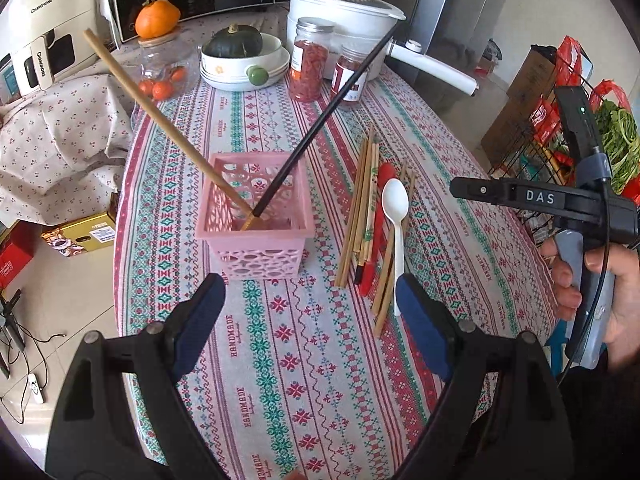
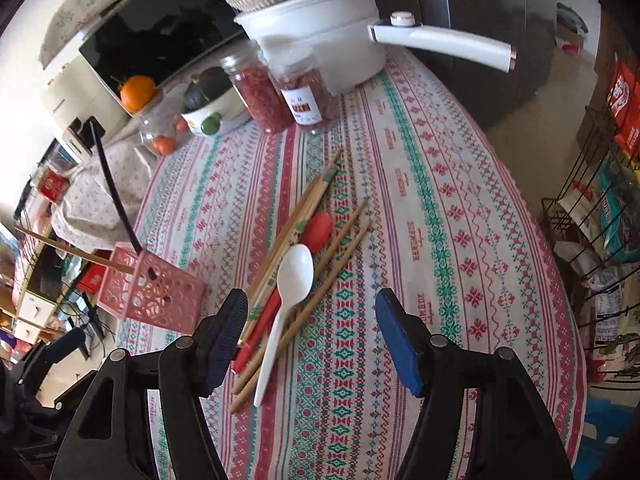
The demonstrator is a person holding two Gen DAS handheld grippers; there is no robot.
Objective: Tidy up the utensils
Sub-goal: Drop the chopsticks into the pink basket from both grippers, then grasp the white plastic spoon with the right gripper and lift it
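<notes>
A pink perforated basket [image 1: 256, 216] stands on the patterned tablecloth and holds a wooden chopstick [image 1: 160, 120] and a black chopstick [image 1: 324, 120], both leaning out. To its right lies a pile of wooden chopsticks [image 1: 360, 208], a red spoon [image 1: 378, 224] and a white plastic spoon [image 1: 396, 220]. My left gripper [image 1: 310, 320] is open and empty, just in front of the basket. My right gripper [image 2: 308, 332] is open and empty, above the near end of the pile, with the white spoon [image 2: 292, 280], red spoon [image 2: 318, 228] and basket [image 2: 154, 292] in its view.
At the table's far end stand two jars of red dried goods [image 1: 310, 60], a bowl with a dark squash [image 1: 240, 52], a glass jar topped by an orange [image 1: 160, 52] and a white pot [image 2: 332, 40] with a long handle. A wire rack [image 2: 600, 220] stands at the right.
</notes>
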